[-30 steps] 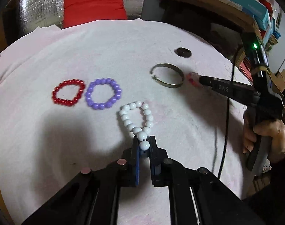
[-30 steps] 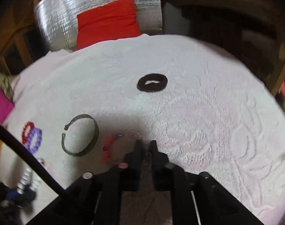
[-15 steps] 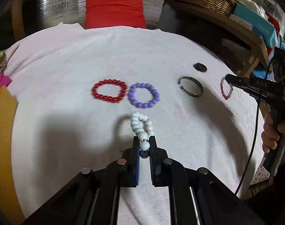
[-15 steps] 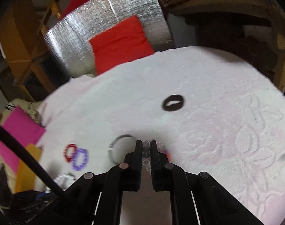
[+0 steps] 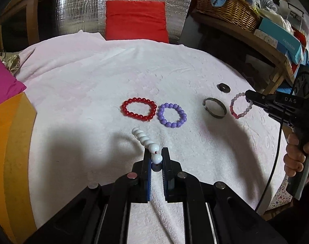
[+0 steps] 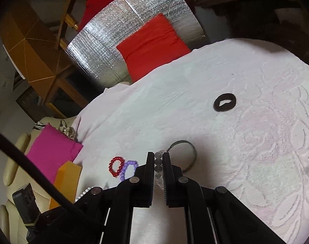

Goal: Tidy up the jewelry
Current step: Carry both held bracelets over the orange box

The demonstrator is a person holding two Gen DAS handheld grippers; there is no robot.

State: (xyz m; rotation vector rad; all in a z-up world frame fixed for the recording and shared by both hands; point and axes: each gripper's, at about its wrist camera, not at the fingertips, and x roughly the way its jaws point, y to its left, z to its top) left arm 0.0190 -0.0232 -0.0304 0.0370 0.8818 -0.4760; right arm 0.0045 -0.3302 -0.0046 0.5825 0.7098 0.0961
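Both your grippers have risen since a second ago. Your left gripper [image 5: 156,152] pinches the white bracelet [image 5: 146,142], dangling above the towel [image 5: 93,81]; your right gripper [image 6: 159,158] clamps the pink bracelet [image 5: 239,105] beside the bangle [image 5: 215,107].

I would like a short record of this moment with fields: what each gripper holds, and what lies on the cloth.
left gripper: shut on white bead bracelet, lifted
right gripper: shut on pink and clear bead bracelet
lying on white cloth: red bead bracelet, purple bead bracelet, metal bangle, black ring
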